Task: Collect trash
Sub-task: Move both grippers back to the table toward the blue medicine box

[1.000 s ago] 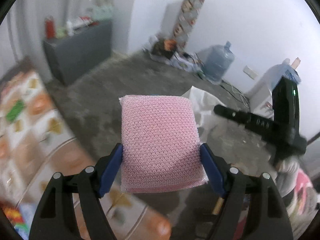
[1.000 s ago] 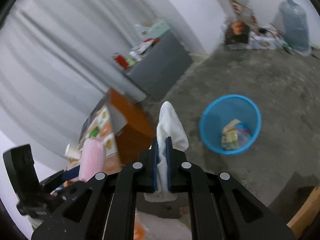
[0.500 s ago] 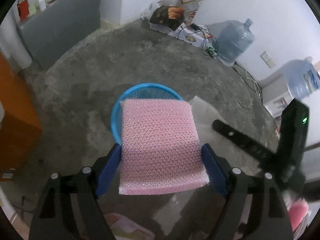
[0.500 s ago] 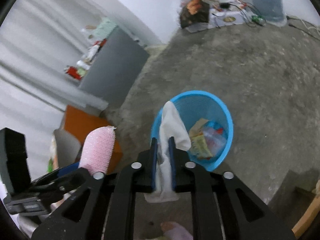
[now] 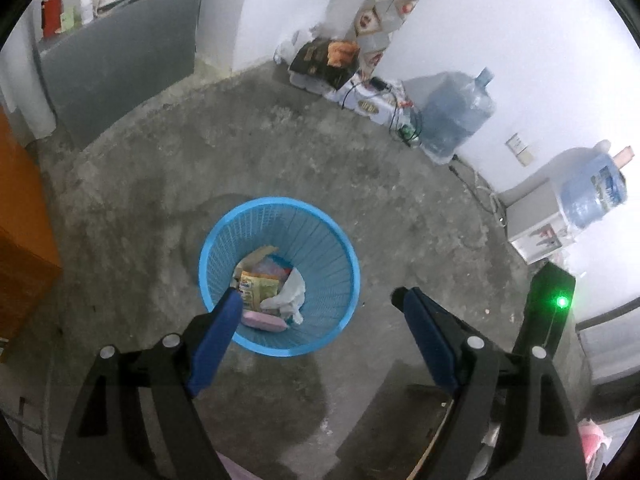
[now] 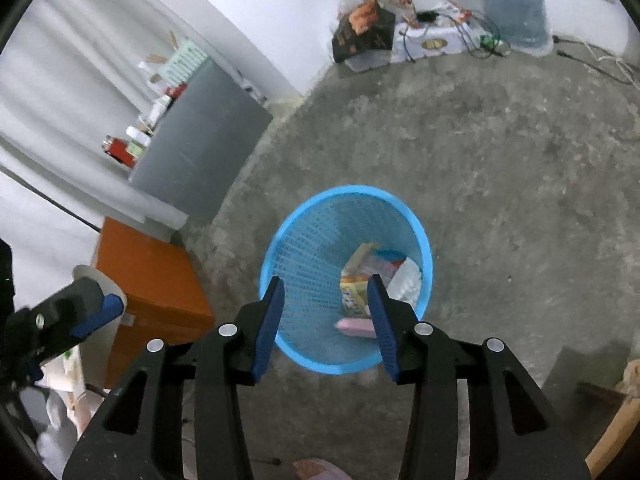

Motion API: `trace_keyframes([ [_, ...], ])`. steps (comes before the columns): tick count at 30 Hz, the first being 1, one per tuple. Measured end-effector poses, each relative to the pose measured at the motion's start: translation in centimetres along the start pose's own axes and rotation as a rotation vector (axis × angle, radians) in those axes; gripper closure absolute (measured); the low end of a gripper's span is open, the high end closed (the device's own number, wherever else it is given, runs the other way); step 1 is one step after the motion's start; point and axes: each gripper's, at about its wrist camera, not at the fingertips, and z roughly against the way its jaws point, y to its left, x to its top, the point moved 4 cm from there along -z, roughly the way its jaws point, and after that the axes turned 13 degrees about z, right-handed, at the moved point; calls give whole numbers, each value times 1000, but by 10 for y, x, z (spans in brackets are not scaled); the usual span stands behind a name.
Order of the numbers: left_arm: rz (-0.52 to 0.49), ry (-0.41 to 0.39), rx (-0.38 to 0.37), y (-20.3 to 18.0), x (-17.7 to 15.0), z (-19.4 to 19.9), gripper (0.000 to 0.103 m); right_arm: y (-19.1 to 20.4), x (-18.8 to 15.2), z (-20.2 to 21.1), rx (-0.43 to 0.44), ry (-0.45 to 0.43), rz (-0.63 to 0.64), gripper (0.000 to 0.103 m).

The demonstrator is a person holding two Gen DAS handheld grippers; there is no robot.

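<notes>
Both grippers hang over the blue basket (image 5: 280,216) to drop trash in it: left gripper (image 5: 318,304) jaws wide apart and empty, right gripper (image 6: 326,292) jaws just opening, empty, with pink sponge (image 5: 264,322) and white tissue (image 5: 290,294) lying inside basket.

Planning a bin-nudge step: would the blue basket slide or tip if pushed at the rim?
Basket is thin slatted plastic holding only wrappers and a tissue, so probably light. It tapers to a narrower base, so a rim push may tip it; the rough concrete floor likely resists sliding.

left gripper (image 5: 316,300): empty, jaws apart | blue basket (image 5: 338,240): pink sponge (image 5: 264,322) inside
</notes>
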Motion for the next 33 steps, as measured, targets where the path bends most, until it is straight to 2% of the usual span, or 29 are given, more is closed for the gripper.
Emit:
trace_keyframes([
  [5, -26, -68, -53, 17, -17, 87, 22, 24, -11, 44, 29, -45, 51, 48],
  [9, 2, -202, -69, 57, -39, 192, 22, 51, -26, 75, 113, -43, 77, 44],
  [13, 70, -363, -49, 119, -76, 306, 22, 83, -34, 87, 214, -7, 106, 40],
  [15, 133, -454, -7, 151, -97, 350, 22, 105, -39, 87, 257, 35, 142, 40],
  [18, 229, -548, 29, 193, -139, 397, 22, 144, -43, 90, 323, 70, 196, 40],
  [20, 268, -569, 37, 211, -166, 412, 22, 171, -46, 93, 382, 85, 217, 39],
  [23, 272, -553, 50, 225, -210, 421, 22, 216, -56, 97, 463, 118, 267, 34],
  [28, 285, -577, 104, 238, -270, 428, 21, 293, -98, 94, 518, 234, 391, 34],
  [33, 297, -569, 112, 246, -313, 424, 21, 362, -143, 91, 559, 312, 471, 31],
])
